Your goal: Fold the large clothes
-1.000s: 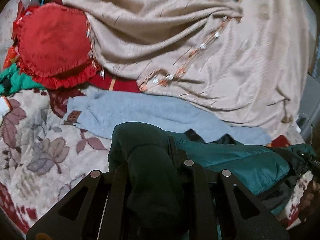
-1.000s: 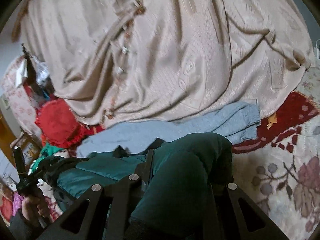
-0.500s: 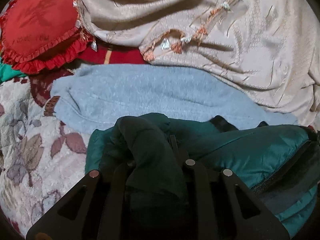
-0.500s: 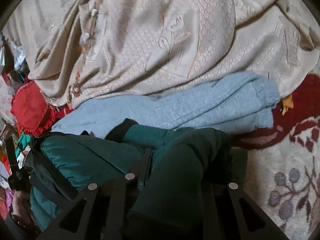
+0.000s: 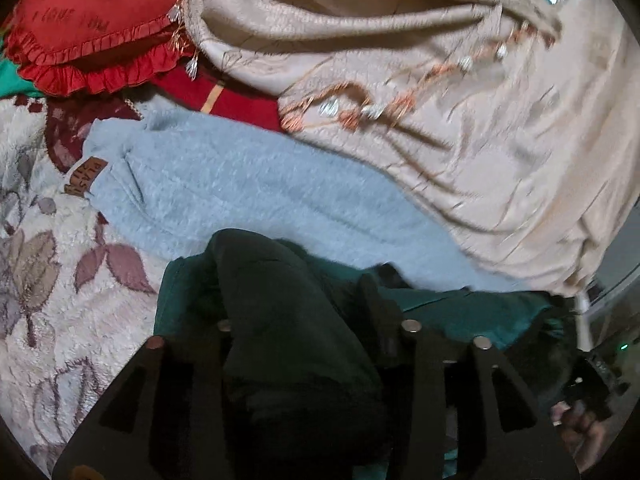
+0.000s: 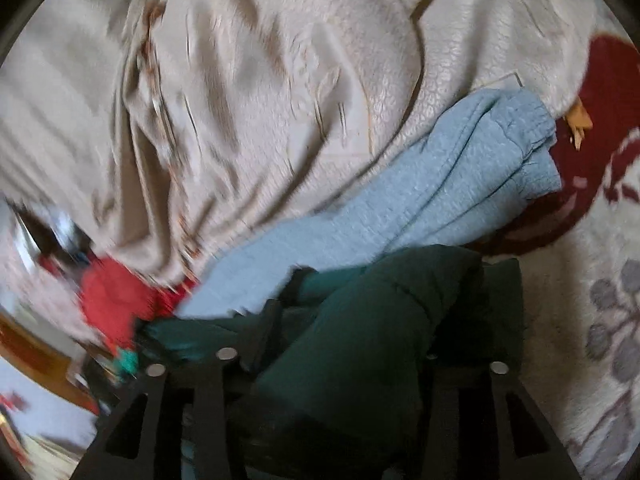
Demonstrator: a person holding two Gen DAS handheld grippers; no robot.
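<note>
My left gripper (image 5: pixel 304 320) and right gripper (image 6: pixel 356 320): jaws opening, teal puffer jacket (image 6: pixel 360 344) folds between fingers. Jacket lies against light-blue fleece garment (image 5: pixel 240 192) on floral blanket (image 5: pixel 48 280).

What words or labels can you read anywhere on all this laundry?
"I LOVE YOU": embossed upside down on the red frilled cushion, faint, so a likely reading.
Brown tag on the light blue fleece garment: printed letters, too small to read.
Nothing else carries readable text.
</note>
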